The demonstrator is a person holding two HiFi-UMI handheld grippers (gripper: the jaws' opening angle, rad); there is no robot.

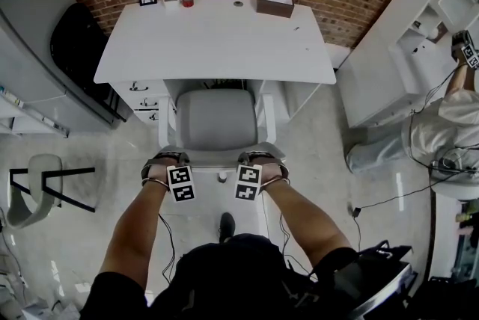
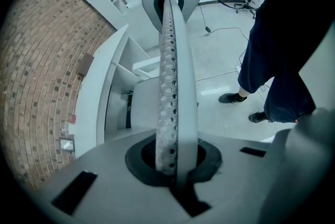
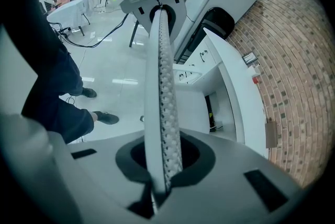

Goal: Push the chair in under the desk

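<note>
left claw [image 1: 166,160] + right claw [image 1: 262,160] pinched shut, empty, on grey padded white-framed chair [image 1: 215,120] | risk: lopsided shove probably jams armrests [image 1: 267,120] against white tabletop [image 1: 217,42]

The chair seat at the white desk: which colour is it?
The padded chair seat is light grey; the head view shows it best.

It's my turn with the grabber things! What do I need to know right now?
Left gripper: shut, nothing in it.
Right gripper: shut, nothing in it.
Both are at the back of the grey-seated chair with white arms, one on each side. I can't tell if they touch it.
The chair faces the white desk, and most of its seat is out in front.
Done: chair lined up with the opening.
Left: push it in under the desk.
</note>
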